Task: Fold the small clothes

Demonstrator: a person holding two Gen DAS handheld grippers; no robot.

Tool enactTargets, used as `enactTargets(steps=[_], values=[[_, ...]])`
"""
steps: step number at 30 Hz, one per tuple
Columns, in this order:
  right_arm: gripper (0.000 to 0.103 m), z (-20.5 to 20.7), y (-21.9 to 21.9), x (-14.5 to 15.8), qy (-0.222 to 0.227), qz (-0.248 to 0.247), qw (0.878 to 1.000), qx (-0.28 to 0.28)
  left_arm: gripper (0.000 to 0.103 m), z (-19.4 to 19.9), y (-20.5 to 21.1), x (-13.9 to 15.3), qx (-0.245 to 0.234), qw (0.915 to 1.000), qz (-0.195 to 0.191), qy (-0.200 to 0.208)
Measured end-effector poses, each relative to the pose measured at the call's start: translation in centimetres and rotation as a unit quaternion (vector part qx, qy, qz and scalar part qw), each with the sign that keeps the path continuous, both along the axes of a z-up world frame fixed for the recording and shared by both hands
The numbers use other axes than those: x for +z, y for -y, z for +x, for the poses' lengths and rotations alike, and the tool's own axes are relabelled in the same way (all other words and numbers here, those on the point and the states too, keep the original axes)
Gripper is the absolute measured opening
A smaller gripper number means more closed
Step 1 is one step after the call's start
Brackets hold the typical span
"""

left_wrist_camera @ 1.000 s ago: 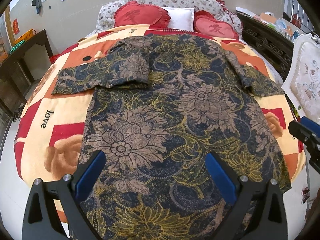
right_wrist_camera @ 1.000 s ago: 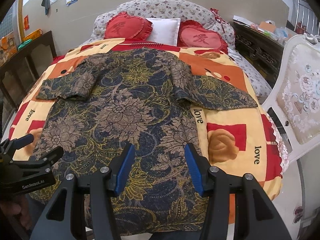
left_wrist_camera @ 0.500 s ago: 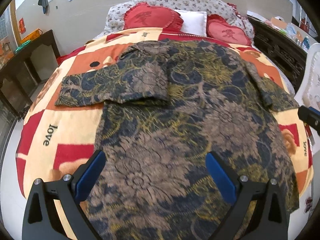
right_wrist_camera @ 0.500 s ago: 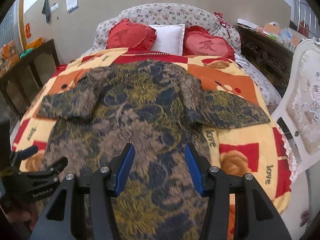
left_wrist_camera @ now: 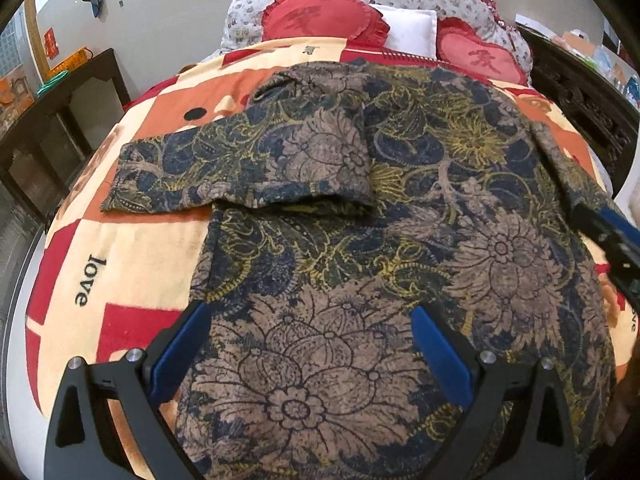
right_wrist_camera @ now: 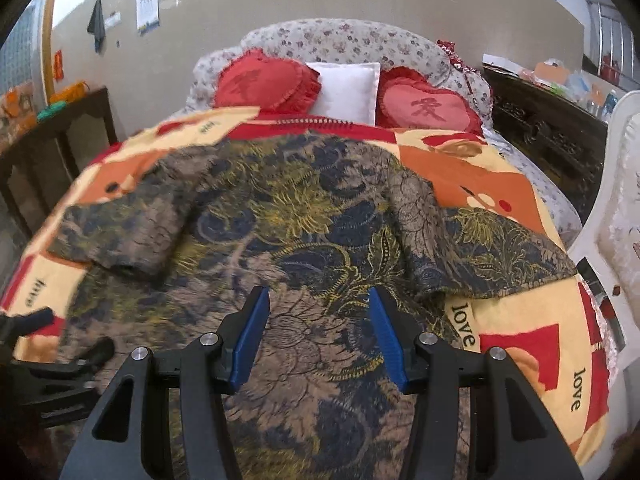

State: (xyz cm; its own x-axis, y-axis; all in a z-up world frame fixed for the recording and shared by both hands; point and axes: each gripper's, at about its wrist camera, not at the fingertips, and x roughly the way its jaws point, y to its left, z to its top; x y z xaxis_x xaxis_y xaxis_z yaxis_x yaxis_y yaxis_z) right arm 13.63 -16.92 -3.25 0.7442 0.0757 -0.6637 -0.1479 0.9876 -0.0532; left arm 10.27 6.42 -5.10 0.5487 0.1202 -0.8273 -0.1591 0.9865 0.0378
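Hovering over the garment (left_wrist_camera: 360,240) lying flat on the bed (left_wrist_camera: 132,248), left gripper (left_wrist_camera: 308,344) gaping wide, right gripper (right_wrist_camera: 316,332) half open, both empty; best aiming each at its own side's sleeve, pinching only the top layer.

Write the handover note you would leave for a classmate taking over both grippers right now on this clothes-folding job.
Left gripper: open, empty, over the lower part of the floral garment.
Right gripper: open, empty, above the garment's middle.
The garment lies spread flat on the blanket, both sleeves out to the sides.
Done: nothing folded yet.
Left: fold in the sleeves, then the body.
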Motion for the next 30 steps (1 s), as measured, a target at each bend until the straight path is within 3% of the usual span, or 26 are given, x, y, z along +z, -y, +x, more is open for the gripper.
enactTargets(steps=[11, 20, 25, 30], values=[[0.053, 3.5, 0.1, -6.7, -0.064, -0.028, 0.997, -0.014, 0.102, 1.6, 0.5, -0.6, -0.004, 1.0, 0.007, -0.003], [0.059, 3.0, 0.4, -7.3, -0.048, -0.024, 0.998, -0.021, 0.102, 3.0, 0.9, -1.4, -0.01, 0.9999, 0.011, 0.003], [0.063, 3.3, 0.7, -7.4, -0.051, -0.009, 0.998, -0.023, 0.102, 4.6, 1.1, -3.4, -0.031, 0.9989, 0.03, 0.018], [0.063, 3.4, 0.7, -7.4, -0.049, -0.012, 0.998, -0.023, 0.103, 5.4, 0.0, -4.7, -0.026, 0.9994, -0.018, 0.016]])
